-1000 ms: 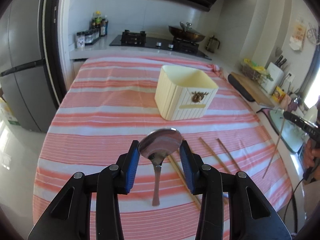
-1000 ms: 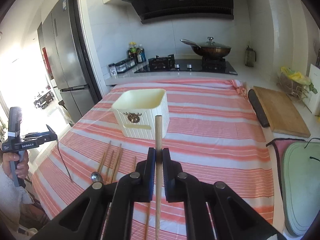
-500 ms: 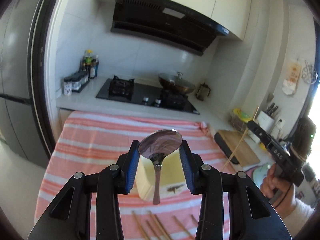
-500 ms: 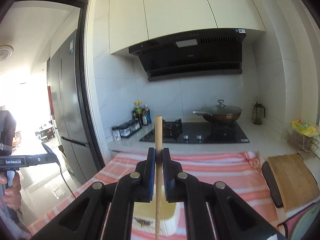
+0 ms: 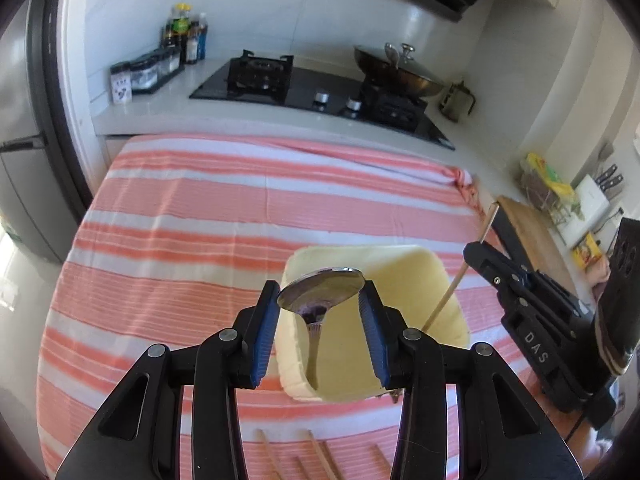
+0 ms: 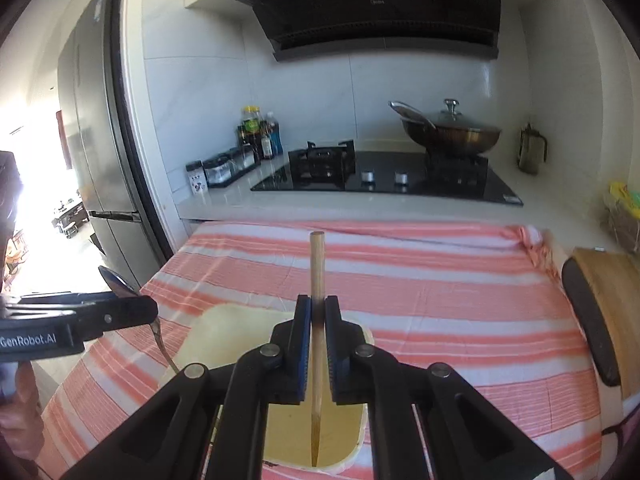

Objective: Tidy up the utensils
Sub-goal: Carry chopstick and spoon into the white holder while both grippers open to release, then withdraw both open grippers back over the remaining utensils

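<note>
My left gripper (image 5: 320,300) is shut on a metal spoon (image 5: 322,294) by its bowl; the handle hangs down into the cream utensil box (image 5: 412,276). My right gripper (image 6: 318,320) is shut on a wooden chopstick (image 6: 317,264), held upright with its thin tip inside the cream box (image 6: 224,324). In the left wrist view the right gripper (image 5: 480,252) and its chopstick (image 5: 456,280) come in from the right over the box. In the right wrist view the left gripper (image 6: 124,312) with the spoon (image 6: 160,340) shows at the left.
The box stands on a table with a pink striped cloth (image 5: 200,220). Several chopsticks (image 5: 320,456) lie on the cloth in front of the box. Behind are a stove (image 6: 380,172), a wok (image 6: 452,132), bottles (image 6: 256,132); a cutting board (image 6: 612,292) lies right.
Both grippers rose from the table with the spoon and the chopstick, then tilted down; both utensils now hang over and into the cream box.
</note>
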